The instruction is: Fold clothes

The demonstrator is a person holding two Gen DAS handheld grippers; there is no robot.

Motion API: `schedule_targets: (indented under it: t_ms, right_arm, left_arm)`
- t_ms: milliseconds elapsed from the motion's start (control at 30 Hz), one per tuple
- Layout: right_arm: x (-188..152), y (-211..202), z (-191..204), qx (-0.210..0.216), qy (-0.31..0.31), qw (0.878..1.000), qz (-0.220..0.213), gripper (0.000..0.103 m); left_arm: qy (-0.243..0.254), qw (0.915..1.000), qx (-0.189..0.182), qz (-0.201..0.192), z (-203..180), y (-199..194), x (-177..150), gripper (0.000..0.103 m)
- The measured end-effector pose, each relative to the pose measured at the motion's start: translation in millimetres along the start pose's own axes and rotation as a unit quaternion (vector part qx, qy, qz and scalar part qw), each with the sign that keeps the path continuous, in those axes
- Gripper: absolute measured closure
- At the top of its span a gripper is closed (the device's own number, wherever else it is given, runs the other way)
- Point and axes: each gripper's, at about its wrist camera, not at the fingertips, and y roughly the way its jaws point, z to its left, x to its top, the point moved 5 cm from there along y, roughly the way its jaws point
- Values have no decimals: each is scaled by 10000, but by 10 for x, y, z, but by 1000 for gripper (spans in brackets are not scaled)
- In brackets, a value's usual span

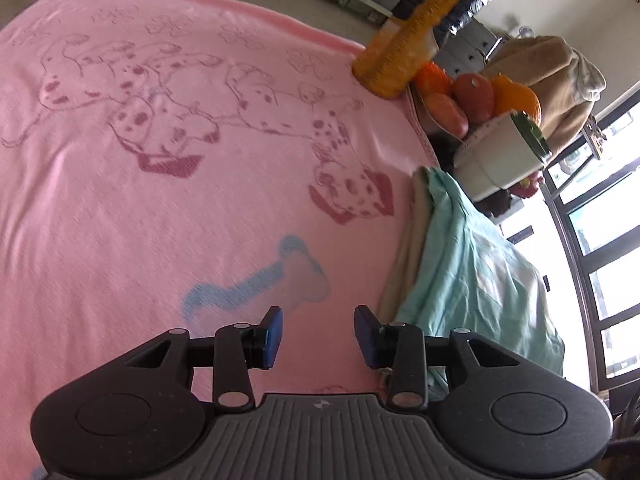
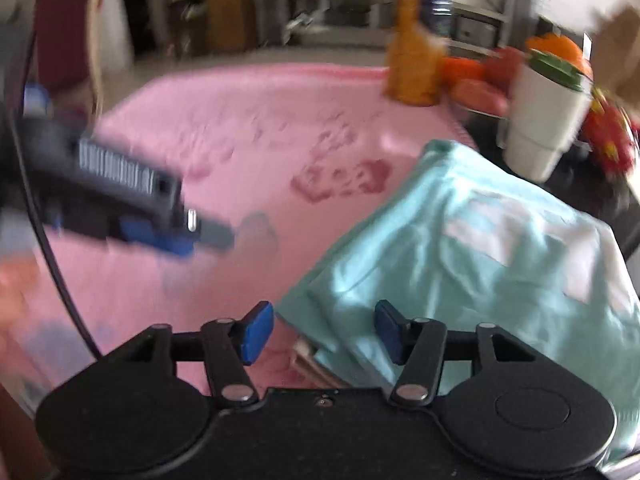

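Observation:
A mint-green garment (image 1: pixel 476 276) lies folded on the right side of a pink blanket (image 1: pixel 180 184) printed with spotted dogs. My left gripper (image 1: pixel 319 334) hovers open over the blanket near a blue bone print, left of the garment, with nothing between its fingers. In the right wrist view the same mint garment (image 2: pixel 480 256) fills the right half, and a beige layer shows under its near corner. My right gripper (image 2: pixel 325 332) is open just above that near corner, touching nothing. The left gripper (image 2: pixel 120 200) appears blurred at the left of the right wrist view.
A white bowl of oranges (image 1: pixel 492 120) and an orange package (image 1: pixel 424 28) stand at the blanket's far right corner. A white cup with a green lid (image 2: pixel 548 120) and a red flower (image 2: pixel 612 136) sit beside the garment. Windows (image 1: pixel 600 240) lie to the right.

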Motion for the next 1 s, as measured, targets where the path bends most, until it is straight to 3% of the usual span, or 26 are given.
schedule_targets:
  t_ms: [133,167,200,267,300,433,500,567,667,767,900,1000]
  right_arm:
    - [9,139,127,-403,-454,9982,34,45]
    - [16,145,123,-445,-434,9981,28,48]
    - [26,134,100,-468,-351,9983,4,58]
    - [46,83,4,-426,-25,9991,-52,71]
    - [55,57,-80,-323,281,9990,-89,86]
    - [83,-96,-425,-44,1219,9917,-399,90]
    - [96,-234,-601,63,1700,9830,-694,91]
    - [110,-418,-808,-111,2124,9708,-1111,91]
    - [102,-711,-1154,-424,2816,9419,-1781,92]
    - [59,-898,-1405,-701,3225,9183,-2188,92]
    - [-12,-973,-1627,-870,3553,9001,-2367,92]
    - [-24,-933,-1673,-674,3631,8997,-2325,92]
  left_arm:
    - [41,9999,51,-97,93,-36,29,65]
    - [37,9999,39,-87,117,-37,24,65]
    - [45,10000,23,-72,133,-38,16,65]
    - [69,10000,-10,-45,160,-44,-2,65]
    - [95,9999,-23,-44,162,-49,-10,65]
    - [207,9997,-110,-42,132,-67,-37,65]
    - [279,9994,-195,-26,76,-73,-54,65]
    - [340,9989,-315,9,4,-75,-78,65]
    - [433,9976,-530,94,-128,-66,-116,64]
    - [471,9959,-742,232,-278,-22,-143,64]
    - [453,9938,-922,420,-476,98,-155,61]
    - [446,9921,-1027,562,-619,203,-173,61]
